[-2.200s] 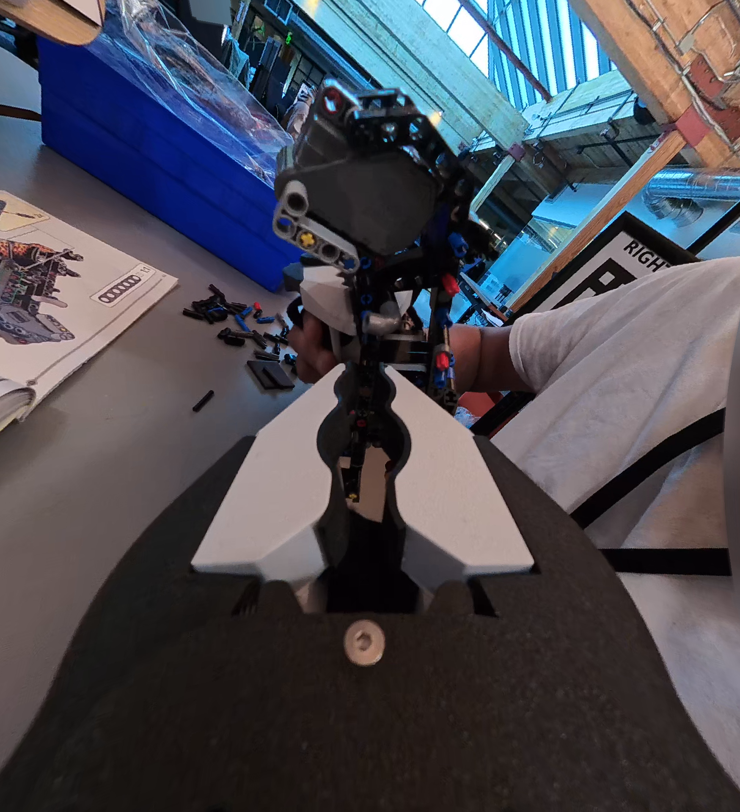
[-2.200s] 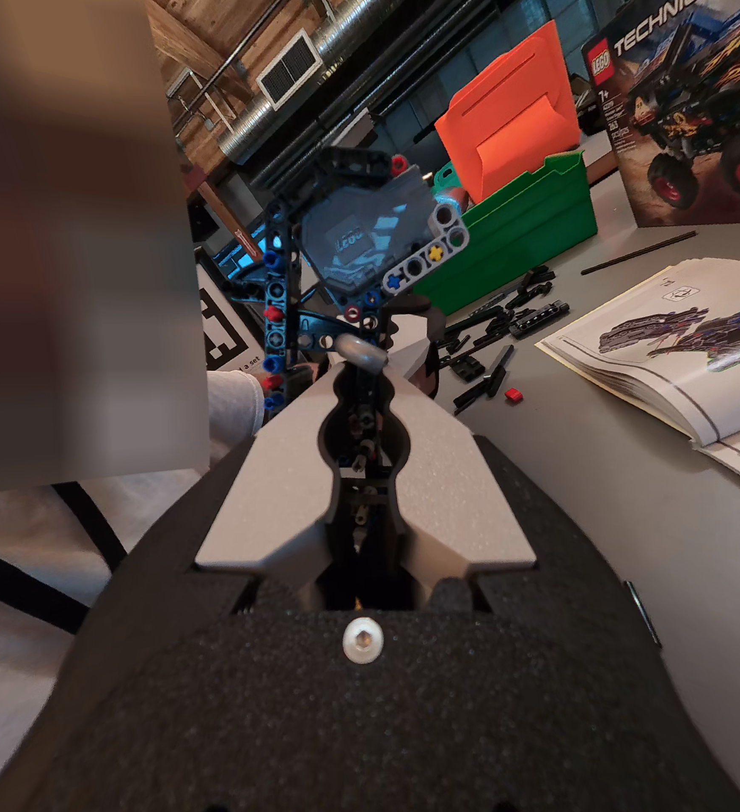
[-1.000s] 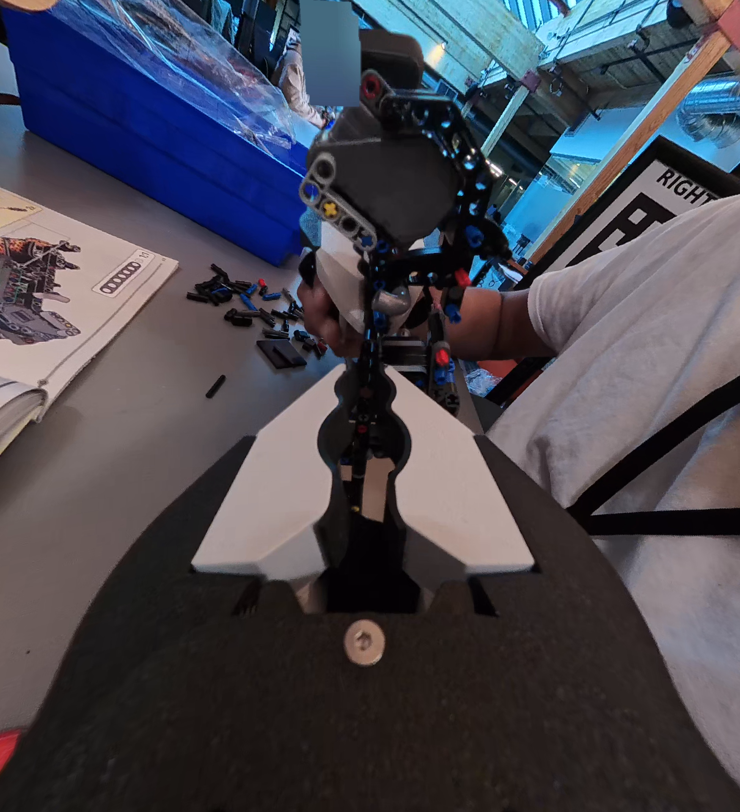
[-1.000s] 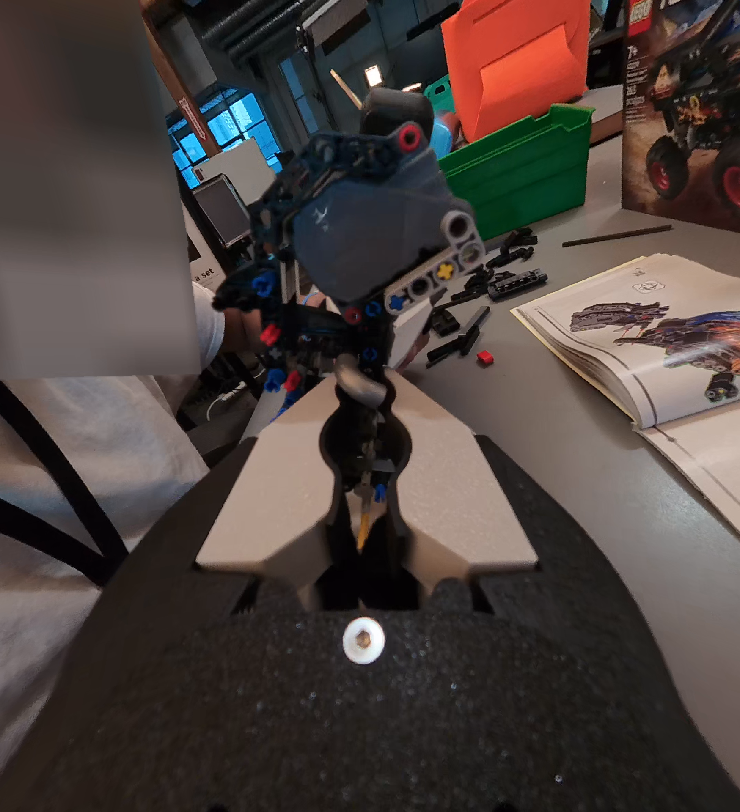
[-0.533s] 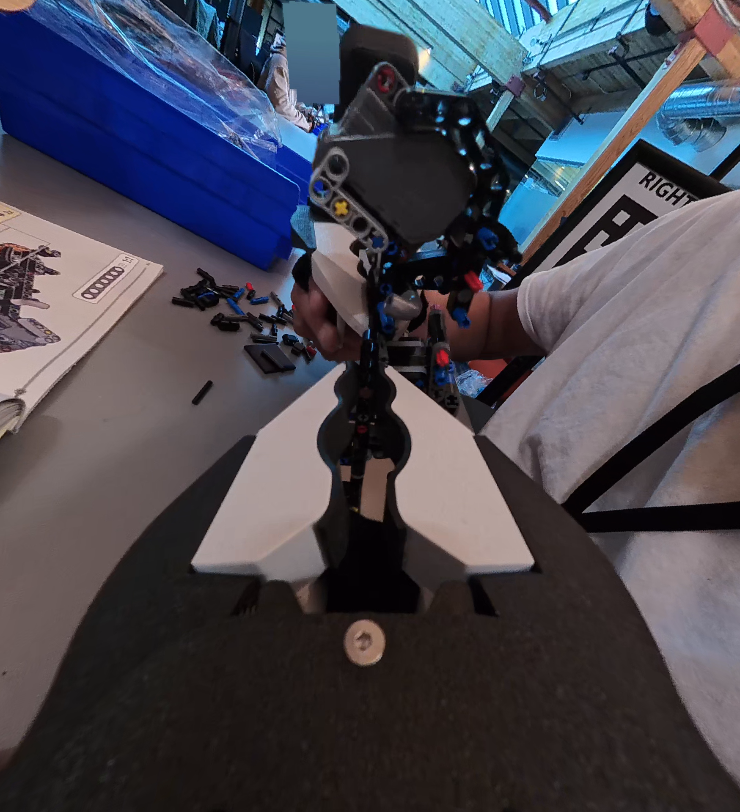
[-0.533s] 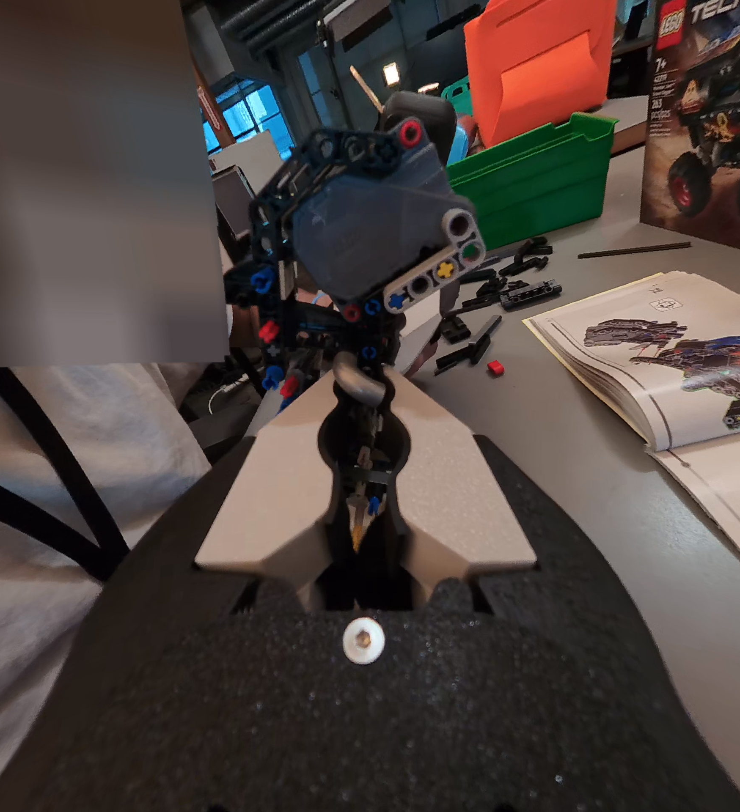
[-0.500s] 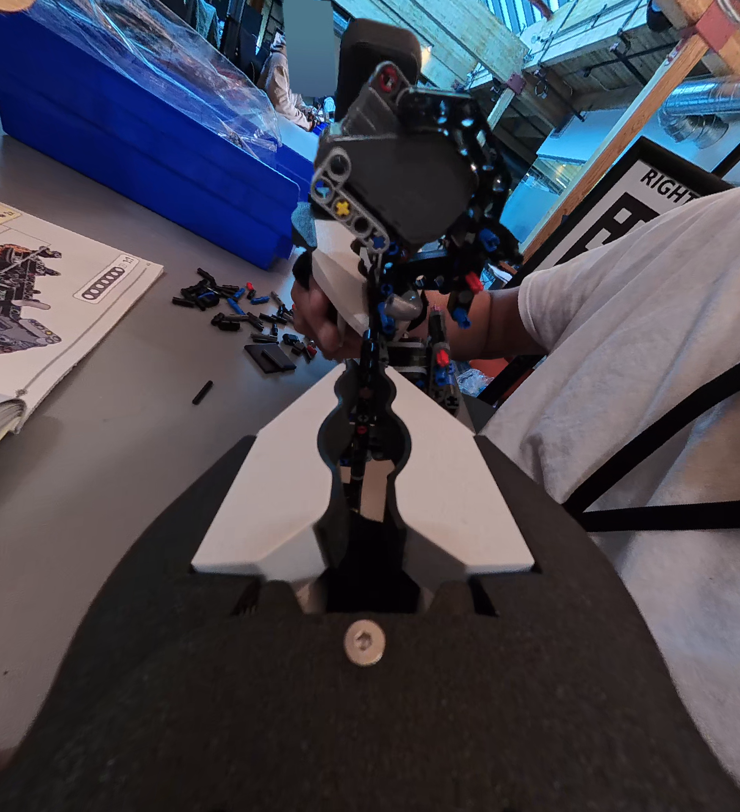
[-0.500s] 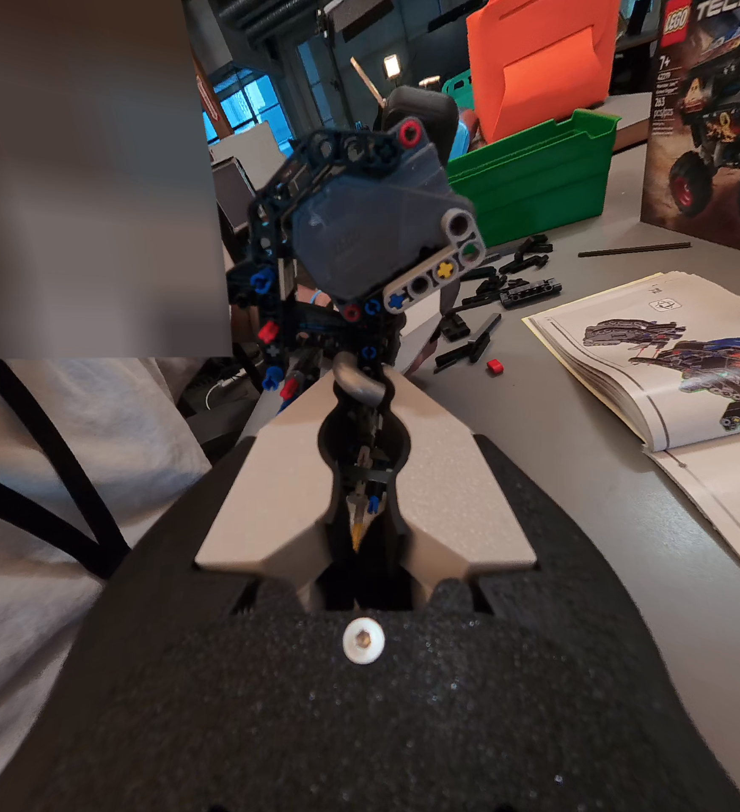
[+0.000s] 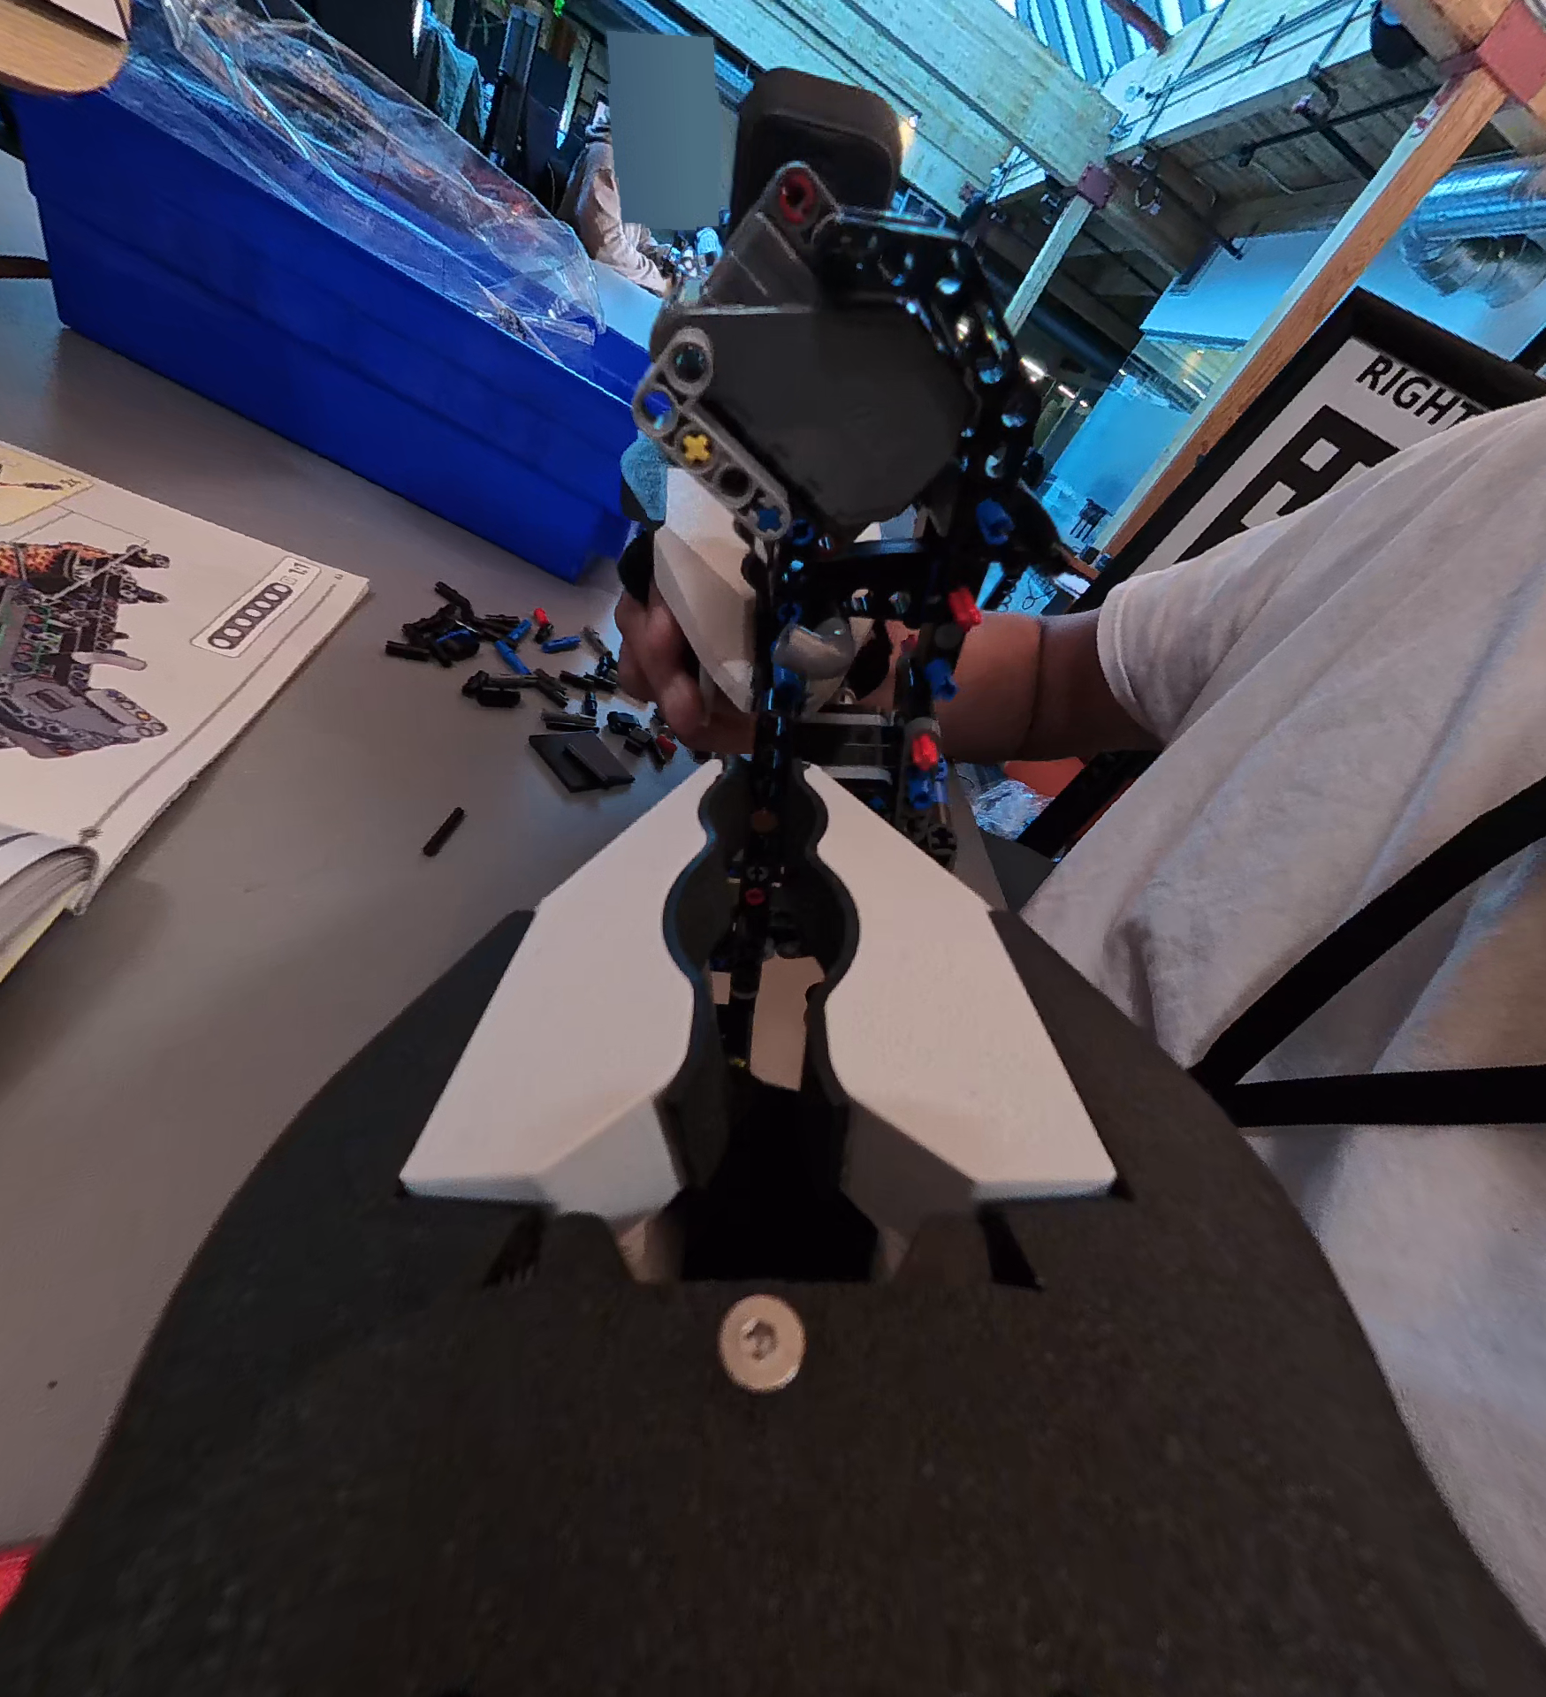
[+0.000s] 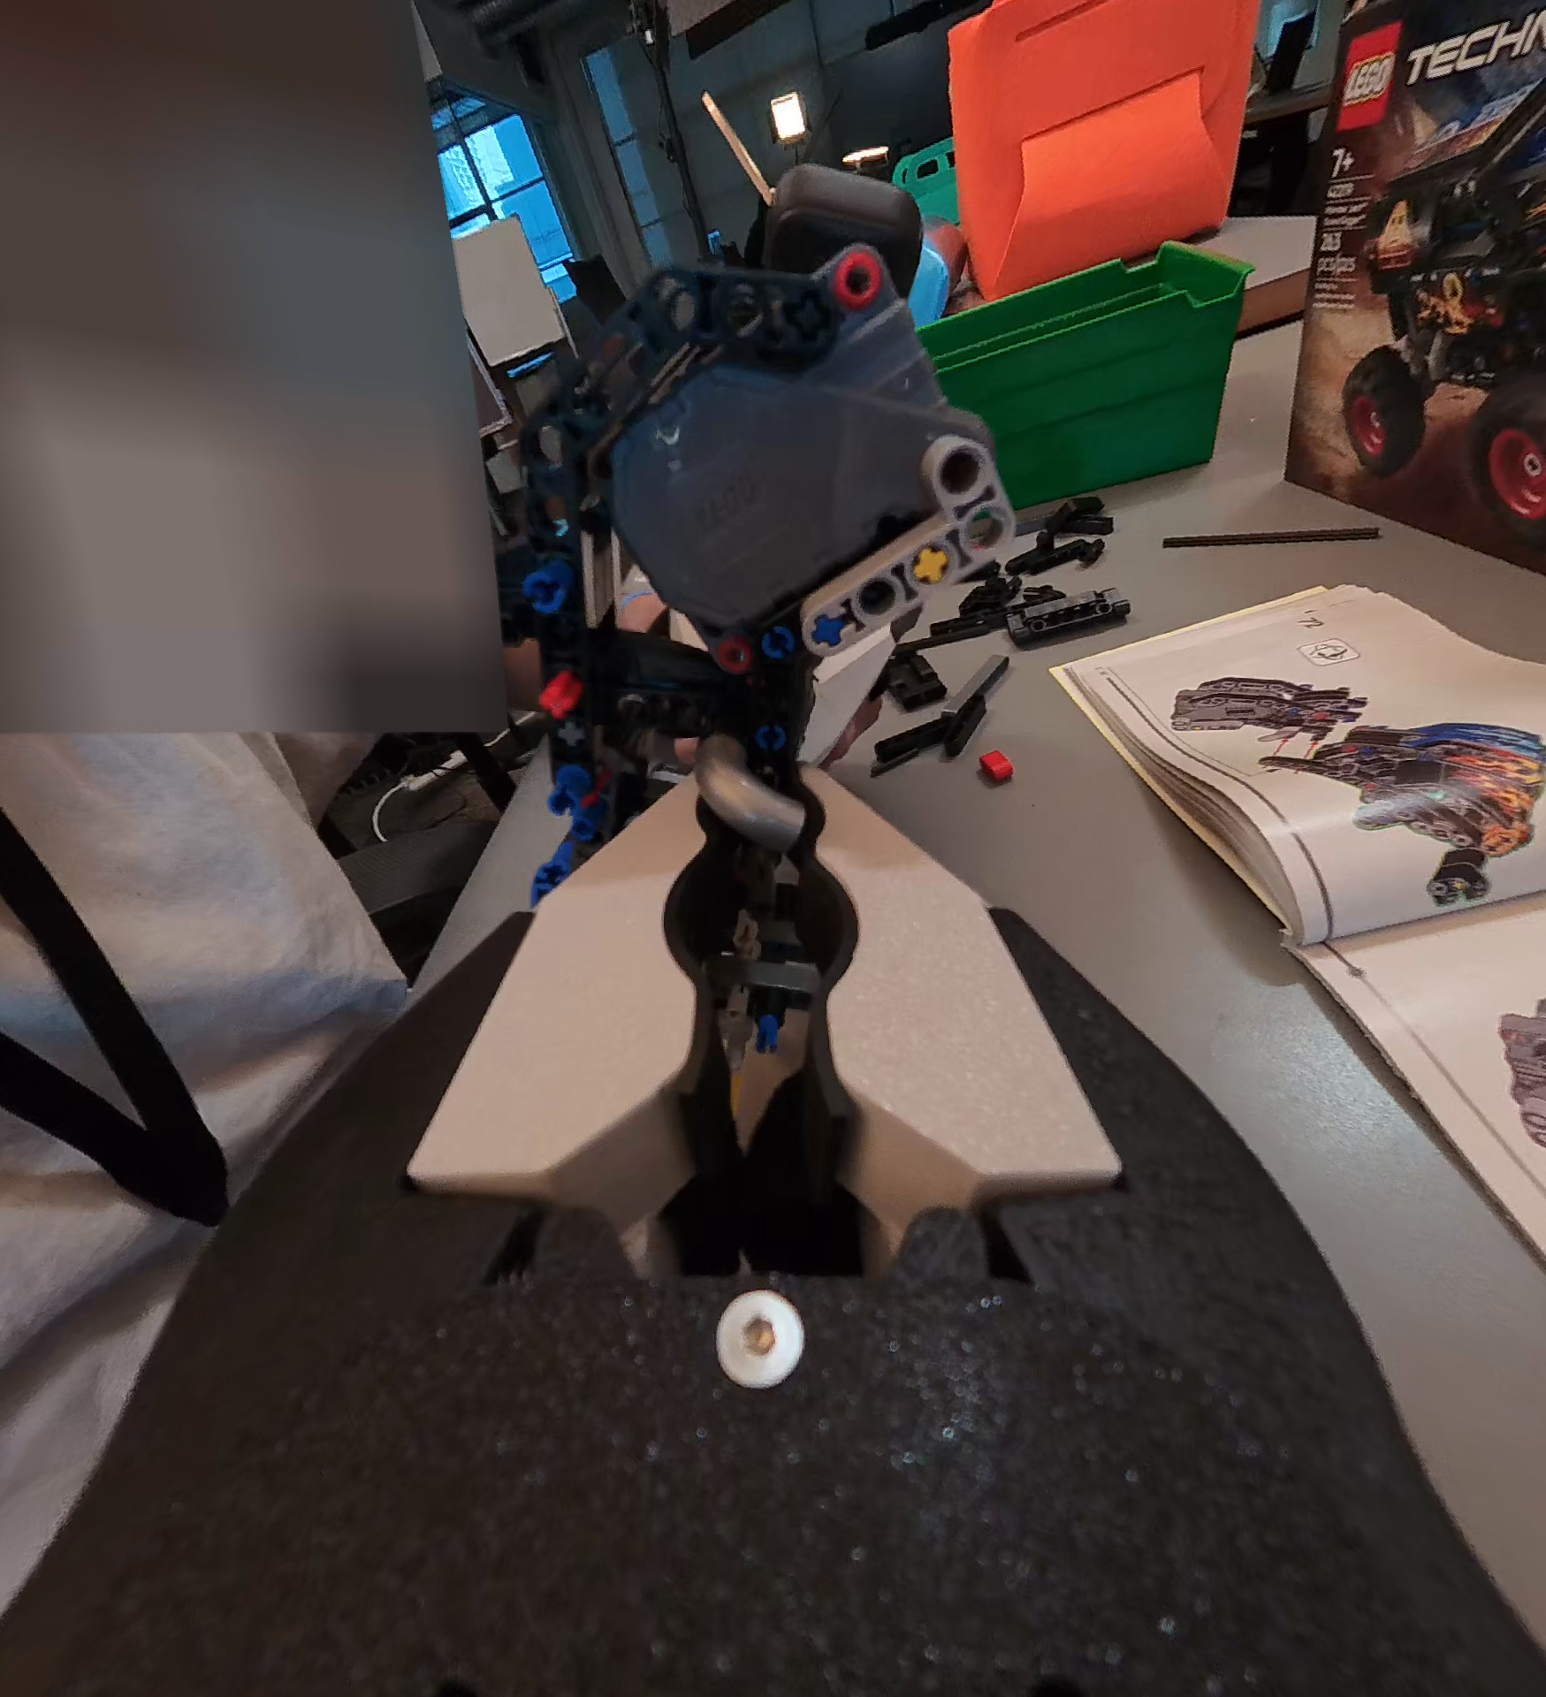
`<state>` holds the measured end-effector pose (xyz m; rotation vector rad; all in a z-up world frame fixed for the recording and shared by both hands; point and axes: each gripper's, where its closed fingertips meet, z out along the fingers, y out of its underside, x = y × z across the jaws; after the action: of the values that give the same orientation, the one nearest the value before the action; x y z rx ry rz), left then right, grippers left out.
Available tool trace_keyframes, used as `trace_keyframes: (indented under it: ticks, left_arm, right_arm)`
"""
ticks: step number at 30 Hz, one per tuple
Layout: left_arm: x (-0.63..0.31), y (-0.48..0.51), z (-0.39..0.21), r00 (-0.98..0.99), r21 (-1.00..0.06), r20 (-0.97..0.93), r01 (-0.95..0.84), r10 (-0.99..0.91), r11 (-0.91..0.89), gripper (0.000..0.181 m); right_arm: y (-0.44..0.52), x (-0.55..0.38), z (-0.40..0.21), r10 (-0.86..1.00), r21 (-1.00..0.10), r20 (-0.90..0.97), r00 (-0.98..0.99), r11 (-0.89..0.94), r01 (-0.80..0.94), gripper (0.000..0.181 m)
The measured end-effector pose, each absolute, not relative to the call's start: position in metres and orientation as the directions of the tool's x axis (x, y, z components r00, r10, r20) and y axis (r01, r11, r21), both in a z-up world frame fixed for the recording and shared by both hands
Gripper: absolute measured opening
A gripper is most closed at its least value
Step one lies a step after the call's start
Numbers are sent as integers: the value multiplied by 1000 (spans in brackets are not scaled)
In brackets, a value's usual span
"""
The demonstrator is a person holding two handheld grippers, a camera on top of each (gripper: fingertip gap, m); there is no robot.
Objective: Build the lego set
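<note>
A partly built lego model (image 9: 833, 432), dark grey with black beams and blue, red and yellow pins, is held up in the air between both grippers. My left gripper (image 9: 761, 790) is shut on its lower black frame. My right gripper (image 10: 755, 799) is shut on the same model (image 10: 769, 496) from the opposite side, by a curved silver piece (image 10: 746, 799). In the left wrist view the other gripper's white finger and the hand holding it (image 9: 668, 661) show behind the model. Loose black, blue and red pieces (image 9: 512, 661) lie on the grey table (image 9: 199, 918).
An open instruction booklet (image 9: 62, 624) lies left; it also shows in the right wrist view (image 10: 1357, 762). A blue bin (image 9: 319, 312) with plastic wrap stands behind. A green bin (image 10: 1090, 386), an orange holder (image 10: 1099, 138), the set's box (image 10: 1485, 275) and black beams (image 10: 1026, 588) lie right. A white sleeve (image 9: 1347, 735).
Both grippers have kept hold of the model. It tilted and shifted slightly, and both views swung down a little towards the table.
</note>
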<state>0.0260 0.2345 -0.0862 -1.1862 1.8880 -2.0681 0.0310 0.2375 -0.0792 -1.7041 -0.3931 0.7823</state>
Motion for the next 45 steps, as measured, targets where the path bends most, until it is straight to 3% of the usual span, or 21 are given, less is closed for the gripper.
trace_keyframes:
  ticks: [12,18,34,45]
  left_arm:
    - [25,231,-83,-705,-913,402,-360,-584,-193,5]
    - [23,227,-77,-711,-974,204,-220,-673,-62,5]
    - [26,230,-75,-678,-906,422,-344,-602,-247,5]
    - [36,241,-81,-628,-881,473,-352,-618,-316,6]
  right_arm:
    - [234,31,-77,645,-953,-281,711,-271,-131,7]
    - [228,26,-73,687,-965,-250,682,-230,-122,7]
    - [233,29,-72,695,-978,-205,690,-171,-119,8]
    - [244,38,-79,577,-989,-116,808,-144,-39,7]
